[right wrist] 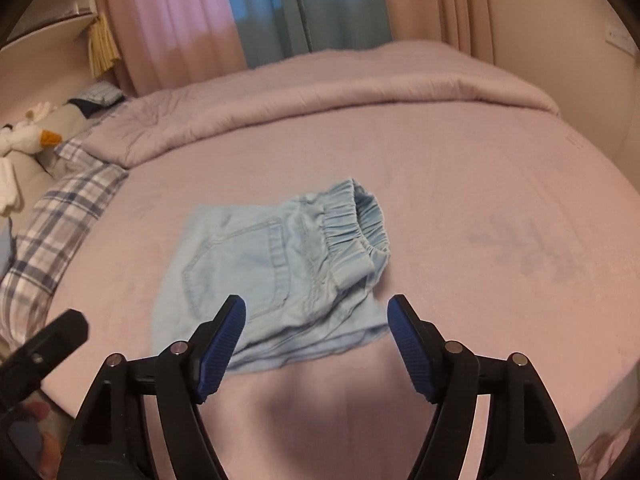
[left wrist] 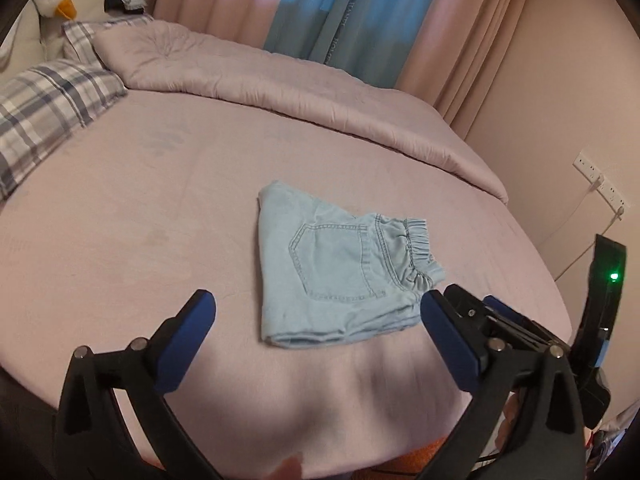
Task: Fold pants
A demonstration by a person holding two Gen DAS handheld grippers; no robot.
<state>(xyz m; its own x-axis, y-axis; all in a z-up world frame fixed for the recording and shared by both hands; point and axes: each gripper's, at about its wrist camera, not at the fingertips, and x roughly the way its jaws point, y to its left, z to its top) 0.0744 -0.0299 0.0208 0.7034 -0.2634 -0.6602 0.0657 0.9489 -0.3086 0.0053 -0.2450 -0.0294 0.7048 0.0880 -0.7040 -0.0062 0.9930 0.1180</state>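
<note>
Two grippers hang over the near edge of the bed [left wrist: 120,200], both with fingers spread apart and gripping nothing. The pants [left wrist: 336,264], folded into a small pale-blue bundle, lie on the sheet just beyond the left gripper [left wrist: 318,312] and the right gripper [right wrist: 316,320], elastic waistband to the right.

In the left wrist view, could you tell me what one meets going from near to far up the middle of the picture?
Open left gripper → folded light blue pants → bare pink bed sheet → rolled-back quilt → curtains.
</note>
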